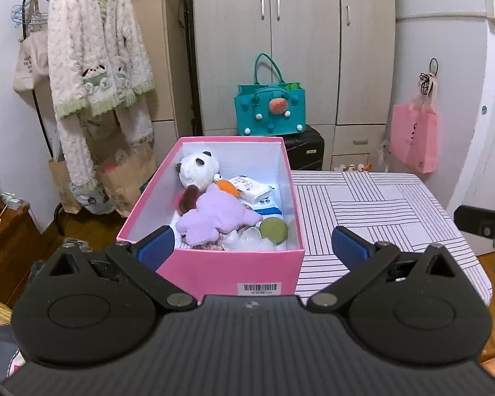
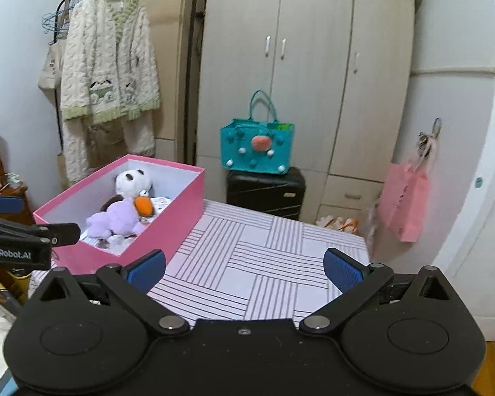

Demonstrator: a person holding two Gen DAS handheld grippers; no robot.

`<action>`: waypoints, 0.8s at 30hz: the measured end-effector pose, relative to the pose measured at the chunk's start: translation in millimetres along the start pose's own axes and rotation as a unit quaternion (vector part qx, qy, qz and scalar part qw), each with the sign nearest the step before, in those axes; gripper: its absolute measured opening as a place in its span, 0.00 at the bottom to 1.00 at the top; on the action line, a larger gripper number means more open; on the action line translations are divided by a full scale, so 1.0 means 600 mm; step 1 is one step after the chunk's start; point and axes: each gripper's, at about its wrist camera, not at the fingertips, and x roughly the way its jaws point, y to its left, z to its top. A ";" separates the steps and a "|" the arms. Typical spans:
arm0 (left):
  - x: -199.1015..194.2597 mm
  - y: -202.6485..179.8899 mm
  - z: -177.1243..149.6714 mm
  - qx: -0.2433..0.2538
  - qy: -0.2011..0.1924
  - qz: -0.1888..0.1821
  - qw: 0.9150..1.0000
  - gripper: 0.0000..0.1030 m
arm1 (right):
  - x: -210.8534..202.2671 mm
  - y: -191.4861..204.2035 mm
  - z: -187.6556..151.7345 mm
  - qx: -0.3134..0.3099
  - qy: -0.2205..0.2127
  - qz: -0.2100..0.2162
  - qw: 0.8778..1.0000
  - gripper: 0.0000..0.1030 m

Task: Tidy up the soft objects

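Observation:
A pink box [image 1: 234, 269] [image 2: 178, 211] stands on the left part of a striped table [image 1: 379, 211] [image 2: 264, 264]. Inside lie a white panda plush [image 1: 198, 168] [image 2: 132, 181], a lilac plush [image 1: 214, 217] [image 2: 115, 219], an orange toy [image 1: 229, 188] [image 2: 144, 206], tissue packs [image 1: 252, 189] and a green round thing [image 1: 273, 230]. My left gripper [image 1: 252, 247] is open just in front of the box's near wall, nothing between its blue pads. My right gripper [image 2: 244, 269] is open over the bare table, right of the box, and holds nothing.
A teal felt bag [image 1: 269, 109] [image 2: 257, 147] sits on a black suitcase [image 2: 265, 191] before the wardrobe [image 1: 297, 33]. A fleece robe [image 1: 95, 56] hangs on a rack at left. A pink bag [image 1: 414, 138] [image 2: 404, 198] hangs on the right wall. A wooden cabinet [image 1: 3, 241] stands at the left.

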 end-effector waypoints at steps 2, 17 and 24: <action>-0.001 -0.002 -0.005 -0.003 0.000 -0.006 1.000 1.00 | -0.003 -0.002 -0.007 0.010 0.001 -0.002 1.000 1.00; -0.008 -0.017 -0.026 -0.004 -0.024 -0.005 1.000 1.00 | 0.000 -0.014 -0.040 0.046 0.033 -0.035 0.998 1.00; -0.008 -0.029 -0.031 0.006 -0.022 0.003 1.000 1.00 | -0.009 -0.018 -0.041 0.048 0.028 -0.059 0.997 1.00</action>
